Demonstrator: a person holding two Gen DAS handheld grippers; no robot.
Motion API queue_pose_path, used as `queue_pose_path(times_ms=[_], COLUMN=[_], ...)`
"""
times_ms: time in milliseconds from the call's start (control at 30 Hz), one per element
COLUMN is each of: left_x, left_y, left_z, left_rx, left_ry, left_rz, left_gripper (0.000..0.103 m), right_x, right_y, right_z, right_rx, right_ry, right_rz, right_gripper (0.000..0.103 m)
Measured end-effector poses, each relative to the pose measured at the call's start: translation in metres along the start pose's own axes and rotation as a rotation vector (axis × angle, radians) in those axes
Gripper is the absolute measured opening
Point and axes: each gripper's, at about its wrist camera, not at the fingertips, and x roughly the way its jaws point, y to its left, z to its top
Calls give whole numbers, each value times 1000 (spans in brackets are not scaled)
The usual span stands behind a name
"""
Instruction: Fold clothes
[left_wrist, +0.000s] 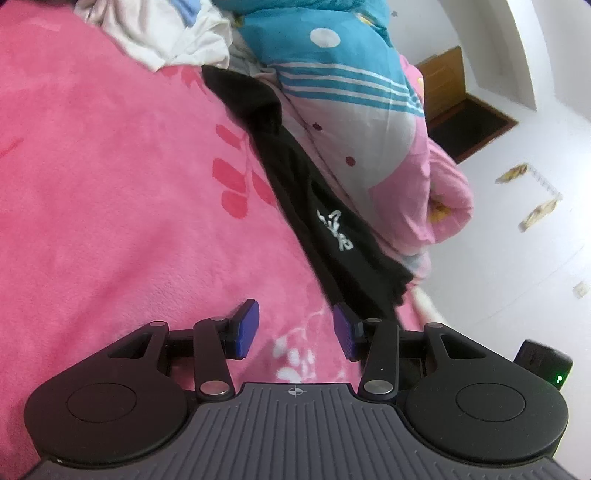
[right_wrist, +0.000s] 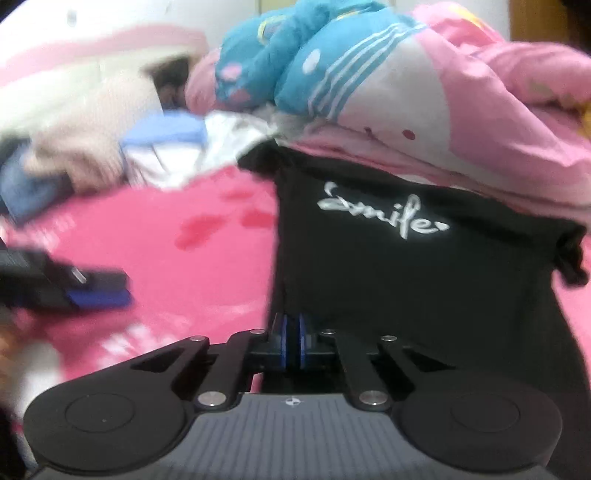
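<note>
Right wrist view: right tool nearly closed at the near edge of the black shirt on the pink bed; whether it pinches cloth, cannot tell. Left tool half open, empty. Confirm grip before lifting.

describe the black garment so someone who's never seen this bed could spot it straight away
On the bright pink fleece blanket that covers the bed, look along the edge of the rumpled blue, white and pink quilt. The black cloth garment lies flat there, its far edge against the quilt. Its white handwritten "smile" print sets it apart from the pale clothes heap.
</note>
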Motion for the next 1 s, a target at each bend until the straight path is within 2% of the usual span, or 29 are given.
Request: queue_pose_path(times_ms=[67,167,233,300,400,533,600,667,700,733,833,867,1000], left_x=[-5,-14,-21,-30,-41,-49,-49,-49,-48,-48,-46,-46,-48], left_y=[10,27,33,36,42,49,49,47,45,43,37,35,31], left_z=[3,5,7,9,10,9,9,9,9,10,9,9,4], left_rx=[-102,-273,-318,-325,-324,-311,-305,-282,-265,-248,-210,-199,-158], left_ry=[32,83,98,94,88,80,82,90,94,99,118,126,147], left_rz=[-84,-234,-284,-293,-263,-179,-165,-153,-145,-136,-107,-96,-51], left_gripper=[44,45,45,45,46,46,46,46,46,46,46,46,46], right_x=[-1,-1,5,12,31,58,64,56,48,34,-12,-32,-128], right_y=[3,18,35,51,77,106,115,124,128,128,110,96,26], right_z=[8,14,15,14,13,5,0,-2,-3,-4,-6,-7,-17], right_rx=[58,120,136,144,128,79,65,27,8,-6,51,93,283], right_ry=[-10,26,65,101,154,234,271,273,261,235,173,133,-93], right_rz=[91,252,348,431,516,531,519,529,536,553,654,648,496], right_gripper=[6,6,6,6,6,7,10,20,36,43,42,42,43])
